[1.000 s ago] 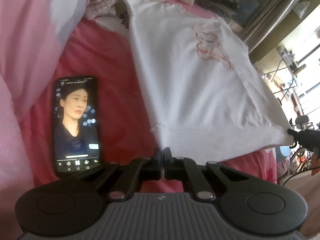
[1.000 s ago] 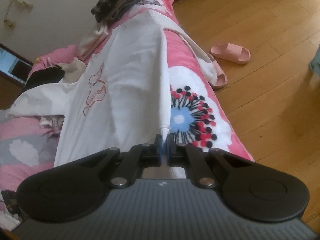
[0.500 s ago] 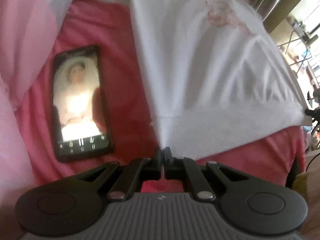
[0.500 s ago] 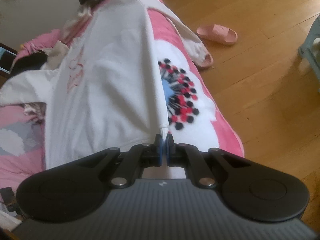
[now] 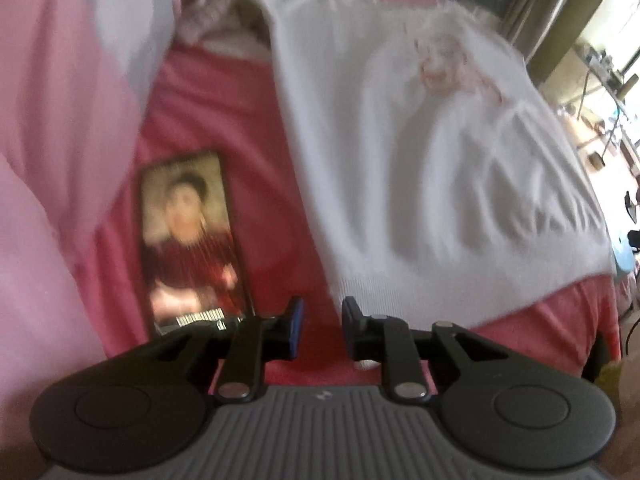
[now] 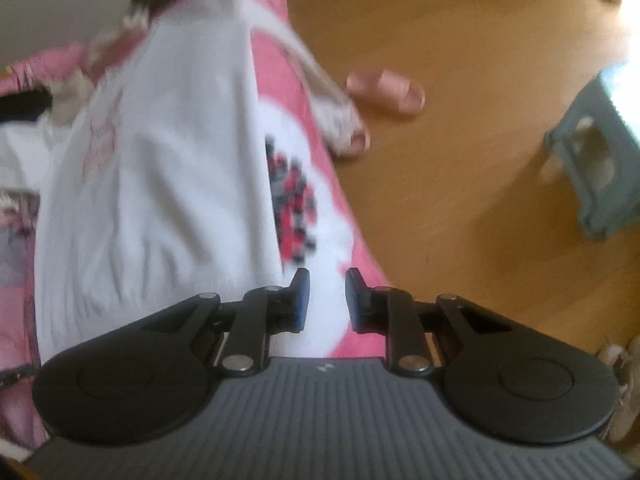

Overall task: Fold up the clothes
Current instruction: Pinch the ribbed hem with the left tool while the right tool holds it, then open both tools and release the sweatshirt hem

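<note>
Left wrist: left claw (image 5: 320, 322) agape, empty | right claw (image 6: 327, 294) agape | white shirt (image 5: 420, 168) seemingly flat, blurred

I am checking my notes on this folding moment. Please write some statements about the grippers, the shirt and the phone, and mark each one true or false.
1. The left gripper is open and holds nothing. True.
2. The right gripper is shut on the white knit shirt. False: it is open, the shirt's hem beside it.
3. The lit black smartphone lies on the shirt. False: it lies on the pink bedspread, beside the shirt.
4. A pink rubber slipper lies on the wooden floor. True.
</note>
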Demonstrator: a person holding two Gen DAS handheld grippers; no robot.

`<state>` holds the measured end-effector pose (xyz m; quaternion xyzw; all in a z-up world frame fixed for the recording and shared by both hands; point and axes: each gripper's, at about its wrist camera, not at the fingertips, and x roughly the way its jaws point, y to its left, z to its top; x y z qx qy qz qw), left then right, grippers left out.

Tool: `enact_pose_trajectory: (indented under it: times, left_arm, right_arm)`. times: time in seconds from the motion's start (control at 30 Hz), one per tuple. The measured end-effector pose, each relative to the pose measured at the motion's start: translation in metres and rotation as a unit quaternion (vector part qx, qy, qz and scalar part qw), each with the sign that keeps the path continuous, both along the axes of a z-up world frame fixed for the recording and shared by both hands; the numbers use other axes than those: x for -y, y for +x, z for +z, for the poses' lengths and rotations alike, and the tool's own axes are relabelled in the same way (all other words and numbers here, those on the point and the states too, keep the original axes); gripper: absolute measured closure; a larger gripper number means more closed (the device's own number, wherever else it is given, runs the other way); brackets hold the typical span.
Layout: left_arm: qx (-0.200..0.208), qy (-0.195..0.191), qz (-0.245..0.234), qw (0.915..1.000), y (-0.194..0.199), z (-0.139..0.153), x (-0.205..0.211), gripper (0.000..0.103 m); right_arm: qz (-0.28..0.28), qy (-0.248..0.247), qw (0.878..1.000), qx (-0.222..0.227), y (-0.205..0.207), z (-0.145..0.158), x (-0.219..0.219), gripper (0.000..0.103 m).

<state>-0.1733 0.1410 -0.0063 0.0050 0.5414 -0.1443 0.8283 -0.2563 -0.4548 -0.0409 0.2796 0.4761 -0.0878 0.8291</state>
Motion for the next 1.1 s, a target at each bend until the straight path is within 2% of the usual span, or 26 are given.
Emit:
enact_pose_trajectory:
  times: [0.1,0.27,0.43,0.57,0.67,0.83,0.9,0.93,1.1]
  left_arm:
    - [0.025,-0.013,0.004,0.9996,0.011,0.009,0.006,0.081]
    - [0.053,-0.049,0.0,0.9974,0.028,0.008,0.025,0.078]
    - [0.077,-0.076,-0.015,0.994,0.048,-0.008,0.052,0.078]
    - [0.088,-0.093,-0.019,0.9916,0.067,-0.026,0.068,0.078]
    - [0.095,-0.096,-0.007,0.9908,0.08,-0.036,0.07,0.079]
    - [0.108,-0.069,0.04,0.991,0.103,-0.041,0.059,0.08]
    - [0.113,-0.058,0.058,0.9902,0.112,-0.043,0.055,0.094]
    - [0.115,-0.052,0.068,0.9896,0.117,-0.044,0.052,0.095]
    - [0.128,-0.025,0.114,0.9849,0.139,-0.049,0.042,0.093]
  right_arm:
    - [0.021,-0.006,0.999,0.047,0.015,0.014,-0.006,0.083]
    - [0.114,0.024,0.989,0.095,0.06,0.017,-0.05,0.083]
    - [0.196,0.056,0.973,0.11,0.101,0.0,-0.105,0.083]
    - [0.233,0.064,0.964,0.112,0.113,-0.01,-0.133,0.083]
    - [0.237,0.067,0.963,0.108,0.112,-0.015,-0.138,0.083]
    - [0.219,0.069,0.968,0.097,0.107,-0.024,-0.13,0.085]
    - [0.212,0.072,0.97,0.099,0.105,-0.026,-0.126,0.086]
    - [0.207,0.072,0.97,0.1,0.103,-0.026,-0.124,0.086]
    - [0.173,0.077,0.977,0.1,0.096,-0.034,-0.116,0.088]
